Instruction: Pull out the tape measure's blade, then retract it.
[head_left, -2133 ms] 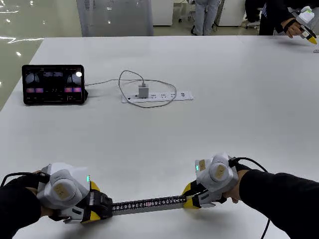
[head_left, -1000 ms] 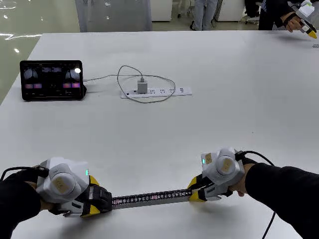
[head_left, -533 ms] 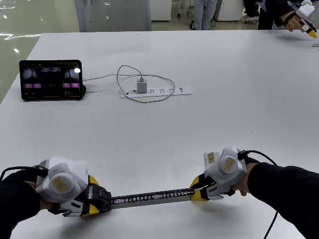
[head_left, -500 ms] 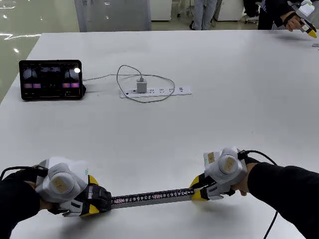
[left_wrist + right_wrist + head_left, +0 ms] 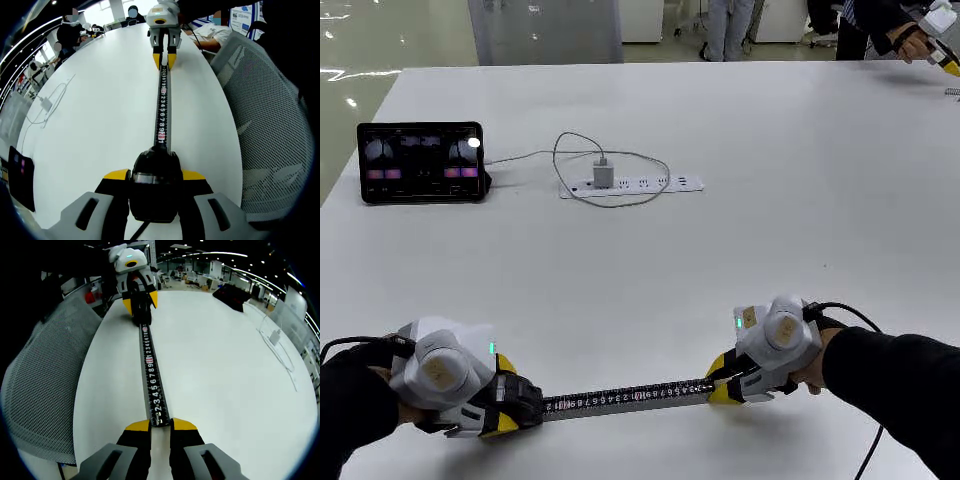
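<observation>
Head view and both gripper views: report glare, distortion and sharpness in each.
Head view: glare streaks on the glossy floor at top left; the table is evenly lit; blade numerals small, hard to read. Left gripper view: fisheye bows the table edge; numerals sharp near the tape measure case. Right gripper view: same bowing; nearest numerals crisp, ceiling lights smear into streaks.

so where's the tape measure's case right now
The case sits bottom left in the head view, clamped in the left gripper near the front edge of the table, its blade stretched rightward to the right gripper.
</observation>
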